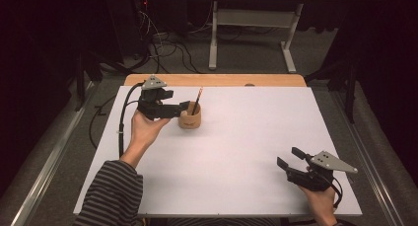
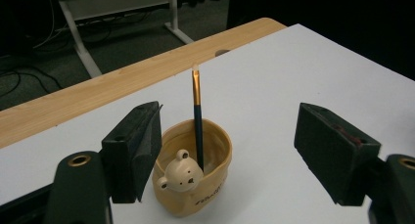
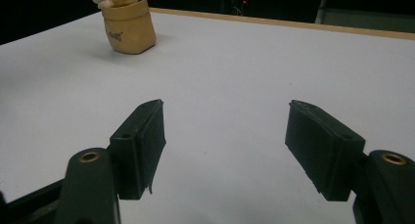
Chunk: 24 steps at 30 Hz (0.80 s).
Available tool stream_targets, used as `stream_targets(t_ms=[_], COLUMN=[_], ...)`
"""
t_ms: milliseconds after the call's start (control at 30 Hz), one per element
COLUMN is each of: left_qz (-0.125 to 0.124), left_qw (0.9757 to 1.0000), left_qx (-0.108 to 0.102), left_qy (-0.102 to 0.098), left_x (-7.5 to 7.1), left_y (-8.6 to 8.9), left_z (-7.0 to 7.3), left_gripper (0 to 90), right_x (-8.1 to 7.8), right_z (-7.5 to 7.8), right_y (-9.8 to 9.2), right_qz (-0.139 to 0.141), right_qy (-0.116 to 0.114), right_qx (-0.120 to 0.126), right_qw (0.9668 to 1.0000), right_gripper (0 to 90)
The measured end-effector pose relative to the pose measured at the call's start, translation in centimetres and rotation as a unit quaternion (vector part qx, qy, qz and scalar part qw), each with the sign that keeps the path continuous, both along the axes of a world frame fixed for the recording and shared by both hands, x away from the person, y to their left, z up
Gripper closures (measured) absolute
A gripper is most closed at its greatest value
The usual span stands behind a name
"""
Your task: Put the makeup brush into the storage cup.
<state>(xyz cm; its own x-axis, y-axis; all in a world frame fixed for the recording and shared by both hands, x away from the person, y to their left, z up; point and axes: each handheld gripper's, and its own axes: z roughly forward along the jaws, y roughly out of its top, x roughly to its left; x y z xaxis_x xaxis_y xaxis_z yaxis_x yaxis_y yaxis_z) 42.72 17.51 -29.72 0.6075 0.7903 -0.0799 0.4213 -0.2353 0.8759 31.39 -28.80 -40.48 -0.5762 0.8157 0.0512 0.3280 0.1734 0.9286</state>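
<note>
A small tan cup (image 1: 190, 117) with a bear head on its rim stands on the white table toward the back left. A dark pencil (image 1: 197, 101) with a gold band leans upright inside it. My left gripper (image 1: 185, 107) hovers right beside the cup, open. In the left gripper view the cup (image 2: 193, 172) sits low between the wide-apart jaws, nearer the left one, and the pencil (image 2: 196, 119) rises from it. My right gripper (image 1: 291, 157) is open near the front right corner, holding nothing. In the right gripper view the cup (image 3: 129, 31) stands far off.
The white sheet (image 1: 236, 152) covers most of a wooden table whose bare edge (image 1: 217, 80) shows at the back. Beyond it stand a white table frame (image 1: 251, 33) and loose cables (image 1: 162, 48) on the floor.
</note>
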Motion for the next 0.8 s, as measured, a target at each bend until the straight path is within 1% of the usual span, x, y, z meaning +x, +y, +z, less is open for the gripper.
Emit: stream_targets(t_ms=[233, 433, 633, 767, 800], left_qz=[0.003, 0.004, 0.004, 0.004, 0.003], left_qw=[1.0, 1.0, 0.9999, 0.9999, 0.9999], left_qx=[0.003, 0.0, 0.002, 0.002, 0.002], left_qy=[0.001, -0.001, -0.011, -0.011, -0.012], left_x=[-0.4, -0.9, -1.5, -1.8, -1.9], left_y=[0.5, 0.9, 1.2, 1.4, 1.4], left_z=[0.1, 0.2, 0.3, 0.3, 0.3], left_gripper=[26.3, 26.1, 26.2, 26.4, 26.4], right_x=[0.0, -0.1, -0.1, -0.1, -0.1], right_z=[0.0, 0.0, 0.0, 0.0, 0.0], right_y=[0.0, 0.1, 0.1, 0.2, 0.2], right_qz=[0.0, 0.0, 0.0, -0.002, 0.0], right_qy=[0.0, 0.001, -0.001, 0.003, 0.0], right_qx=[0.0, 0.002, 0.001, 0.003, 0.001], right_qw=[1.0, 1.0, 1.0, 1.0, 1.0], right_gripper=[33.0, 33.0, 33.1, 33.1, 33.1])
